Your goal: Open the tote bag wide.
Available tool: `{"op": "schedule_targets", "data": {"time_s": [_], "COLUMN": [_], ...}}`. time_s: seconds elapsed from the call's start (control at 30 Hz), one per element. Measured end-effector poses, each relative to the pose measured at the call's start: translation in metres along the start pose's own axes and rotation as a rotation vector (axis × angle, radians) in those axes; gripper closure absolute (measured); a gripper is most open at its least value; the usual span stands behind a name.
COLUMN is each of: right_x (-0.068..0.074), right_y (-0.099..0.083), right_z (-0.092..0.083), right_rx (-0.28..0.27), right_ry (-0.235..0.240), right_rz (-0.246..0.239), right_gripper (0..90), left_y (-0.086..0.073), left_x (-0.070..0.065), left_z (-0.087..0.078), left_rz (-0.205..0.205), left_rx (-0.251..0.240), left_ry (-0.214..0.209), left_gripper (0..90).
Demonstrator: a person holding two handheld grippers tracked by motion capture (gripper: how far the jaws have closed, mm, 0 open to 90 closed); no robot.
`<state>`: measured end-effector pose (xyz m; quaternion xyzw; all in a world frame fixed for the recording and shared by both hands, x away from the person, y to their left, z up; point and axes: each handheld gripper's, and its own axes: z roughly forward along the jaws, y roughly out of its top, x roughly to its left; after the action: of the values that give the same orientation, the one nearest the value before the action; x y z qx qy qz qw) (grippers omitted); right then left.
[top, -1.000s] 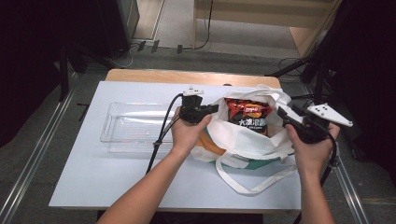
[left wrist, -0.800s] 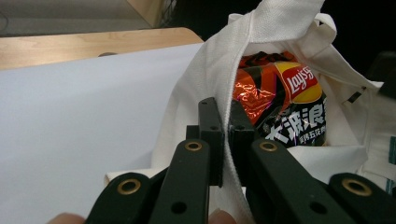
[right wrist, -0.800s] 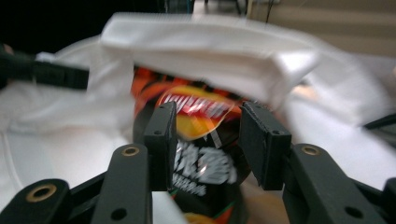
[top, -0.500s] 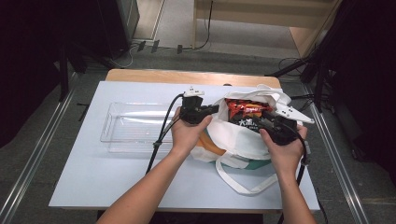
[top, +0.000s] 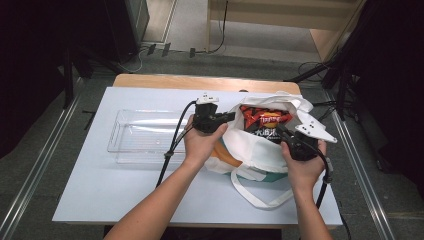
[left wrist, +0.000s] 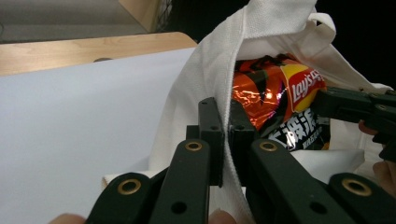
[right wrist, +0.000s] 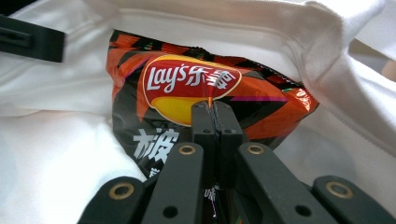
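The bench [top: 125, 200] is covered by a white sheet, with a strip of bare wood showing along its far edge. On its left half lies a clear plastic tray [top: 142, 137], long and shallow, nothing visible inside it. Just to the tray's right, on the right half of the bench, sits a white cloth tote bag [top: 260, 150] with its mouth turned up and open; its looped handles trail onto the sheet toward the near edge, and an orange and teal print shows low on its side. Inside the bag stands an orange and black Lay's crisp packet [top: 265, 122], its top edge rising just above the bag's rim.

The left tongs [top: 231, 116], held in the person's left hand [top: 200, 145], sit at the bag's left rim. In the left gripper view the jaws are pressed together with the white rim cloth of the bag [left wrist: 205, 93] pinched between them, and the crisp packet [left wrist: 280, 98] stands just beyond the cloth. A black cable runs from these tongs back across the tray's right end toward the near edge.

The right tongs [top: 280, 131], held in the right hand [top: 300, 167], reach into the bag from its right side. In the right gripper view the jaws are closed on the front face of the crisp packet [right wrist: 196, 88], just below the yellow and red logo, with white bag cloth all around.
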<state>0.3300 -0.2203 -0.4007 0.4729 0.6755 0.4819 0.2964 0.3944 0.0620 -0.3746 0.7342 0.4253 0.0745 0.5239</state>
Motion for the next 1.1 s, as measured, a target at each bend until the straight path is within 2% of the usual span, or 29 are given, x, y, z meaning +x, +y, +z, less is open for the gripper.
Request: {"op": "schedule_targets", "data": {"time_s": [0.13,0.23,0.33,0.43,0.53,0.6,0.67,0.73,0.83,0.93,1.0,1.1], "right_x": [0.000,0.000,-0.001,0.002,0.005,0.006,0.005,0.004,0.010,0.017,0.018,0.012], "right_y": [-0.006,-0.012,-0.016,-0.019,-0.020,-0.022,-0.024,-0.025,-0.027,-0.025,-0.024,-0.026], "right_z": [-0.009,-0.017,-0.025,-0.031,-0.033,-0.030,-0.028,-0.030,-0.038,-0.043,-0.041,-0.039], "right_rx": [-0.063,-0.112,-0.140,-0.176,-0.185,-0.176,-0.168,-0.169,-0.199,-0.208,-0.199,-0.193], "right_ry": [0.022,0.058,0.078,0.115,0.148,0.141,0.147,0.157,0.183,0.244,0.226,0.177], "right_rz": [-0.014,-0.045,-0.052,-0.090,-0.107,-0.097,-0.083,-0.080,-0.124,-0.170,-0.175,-0.121], "right_gripper": [90.0,90.0,90.0,90.0,90.0,90.0,90.0,90.0,90.0,90.0,90.0,90.0], "left_y": [0.001,0.002,0.002,0.001,0.000,-0.003,-0.003,-0.003,-0.002,-0.004,-0.007,-0.008], "left_x": [0.003,0.005,0.005,0.003,0.000,-0.005,-0.006,-0.006,-0.003,-0.002,-0.003,-0.007], "left_z": [0.000,0.000,0.001,0.003,0.007,0.012,0.013,0.013,0.013,0.019,0.021,0.022], "left_rz": [-0.017,-0.034,-0.044,-0.044,-0.042,-0.035,-0.024,-0.040,-0.044,-0.061,-0.052,-0.036], "left_rx": [-0.009,-0.018,-0.024,-0.025,-0.014,0.010,0.015,0.009,0.015,0.053,0.055,0.071], "left_ry": [0.018,0.027,0.034,0.036,0.016,-0.009,-0.003,0.001,0.012,-0.003,-0.003,0.002], "left_gripper": [89.1,89.1,89.1,89.1,89.1,89.1,89.0,89.0,88.9,88.9,88.9,88.8]}}
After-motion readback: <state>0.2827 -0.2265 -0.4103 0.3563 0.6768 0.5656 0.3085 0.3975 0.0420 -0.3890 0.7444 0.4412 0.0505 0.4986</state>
